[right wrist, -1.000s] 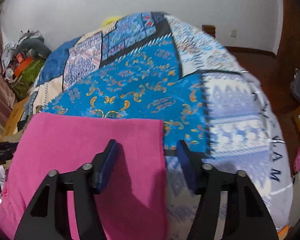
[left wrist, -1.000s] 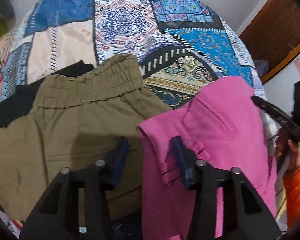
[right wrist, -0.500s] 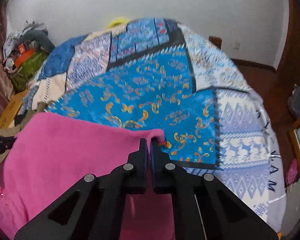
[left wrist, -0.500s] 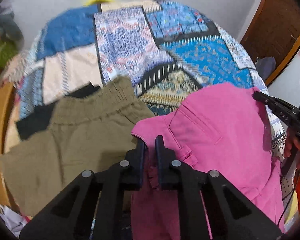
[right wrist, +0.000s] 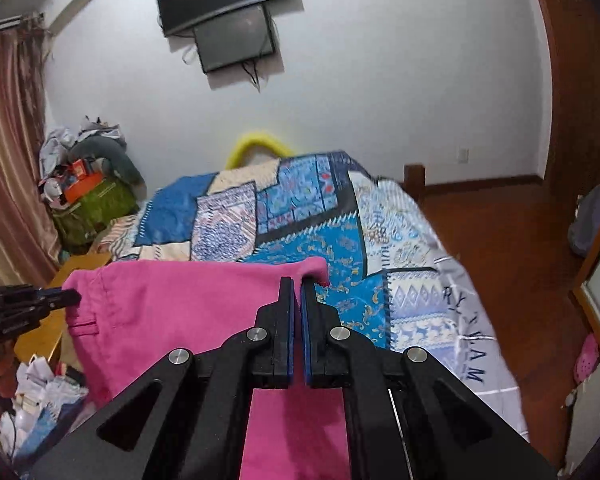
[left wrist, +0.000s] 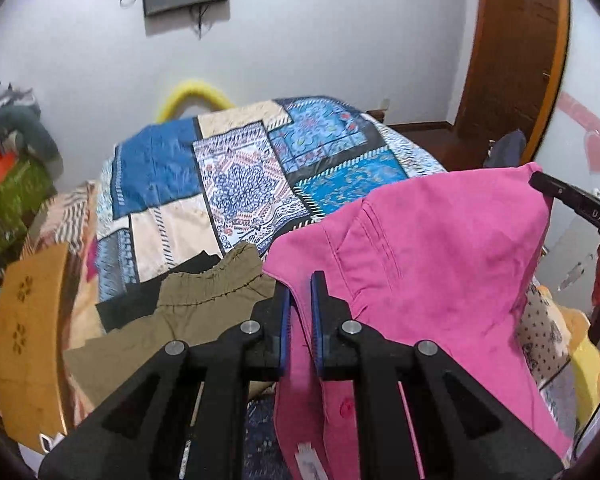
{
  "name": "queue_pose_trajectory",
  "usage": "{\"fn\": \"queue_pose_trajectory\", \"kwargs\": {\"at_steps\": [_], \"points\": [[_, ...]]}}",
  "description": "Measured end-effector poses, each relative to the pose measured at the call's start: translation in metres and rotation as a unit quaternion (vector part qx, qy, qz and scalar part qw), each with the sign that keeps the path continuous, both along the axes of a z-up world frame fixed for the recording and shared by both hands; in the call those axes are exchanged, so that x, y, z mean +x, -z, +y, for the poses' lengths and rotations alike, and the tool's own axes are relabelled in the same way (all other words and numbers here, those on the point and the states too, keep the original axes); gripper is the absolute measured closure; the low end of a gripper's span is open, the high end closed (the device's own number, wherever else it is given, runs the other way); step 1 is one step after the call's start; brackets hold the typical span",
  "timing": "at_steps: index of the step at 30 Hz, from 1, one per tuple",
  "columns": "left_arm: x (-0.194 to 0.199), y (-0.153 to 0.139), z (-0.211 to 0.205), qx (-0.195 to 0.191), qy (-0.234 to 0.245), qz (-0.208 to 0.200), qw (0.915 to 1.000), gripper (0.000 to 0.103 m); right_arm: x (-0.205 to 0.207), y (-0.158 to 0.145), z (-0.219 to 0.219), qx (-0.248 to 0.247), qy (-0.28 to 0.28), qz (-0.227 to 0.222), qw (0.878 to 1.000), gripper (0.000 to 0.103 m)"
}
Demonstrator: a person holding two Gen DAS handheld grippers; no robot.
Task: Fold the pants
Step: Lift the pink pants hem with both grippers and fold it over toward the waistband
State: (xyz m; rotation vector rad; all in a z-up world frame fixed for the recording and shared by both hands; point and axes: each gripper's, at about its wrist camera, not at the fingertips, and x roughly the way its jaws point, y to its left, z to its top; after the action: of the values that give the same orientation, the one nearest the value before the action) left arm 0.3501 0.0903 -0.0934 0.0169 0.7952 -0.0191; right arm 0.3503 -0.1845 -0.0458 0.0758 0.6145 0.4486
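The pink pants (left wrist: 432, 256) hang lifted above the bed, stretched between my two grippers. My left gripper (left wrist: 301, 286) is shut on one top corner of the pants, near the waistband. My right gripper (right wrist: 298, 286) is shut on the other top corner; the pink pants (right wrist: 172, 312) spread to its left. The right gripper also shows at the right edge of the left wrist view (left wrist: 572, 204), and the left gripper at the left edge of the right wrist view (right wrist: 40, 300).
Olive pants (left wrist: 172, 320) lie on black cloth (left wrist: 128, 308) at the bed's near left. The patchwork bedspread (left wrist: 228, 176) covers the bed (right wrist: 300, 216). Clutter (right wrist: 84, 188) stands at the left wall; wood floor (right wrist: 500, 240) lies to the right.
Both grippers shut on the pink pants' corners, then lifted them off the bed. The views now tilt up toward the wall and screens.
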Motion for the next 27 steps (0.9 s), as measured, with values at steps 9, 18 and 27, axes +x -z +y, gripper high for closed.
{"fn": "queue_pose_trajectory", "kwargs": {"at_steps": [9, 18, 27], "points": [[-0.064, -0.008, -0.011, -0.001, 0.024, -0.009, 0.9997, 0.093, -0.074, -0.005, -0.014, -0.006, -0.018, -0.006, 1.0, 0.1], [-0.133, 0.007, -0.025, 0.008, 0.057, -0.001, 0.9984, 0.093, -0.14, 0.016, -0.026, -0.011, -0.031, 0.015, 0.999, 0.1], [-0.181, 0.056, -0.031, 0.007, 0.067, 0.057, 0.9961, 0.093, -0.188, 0.063, -0.029, -0.019, -0.031, 0.071, 0.997, 0.1]]}}
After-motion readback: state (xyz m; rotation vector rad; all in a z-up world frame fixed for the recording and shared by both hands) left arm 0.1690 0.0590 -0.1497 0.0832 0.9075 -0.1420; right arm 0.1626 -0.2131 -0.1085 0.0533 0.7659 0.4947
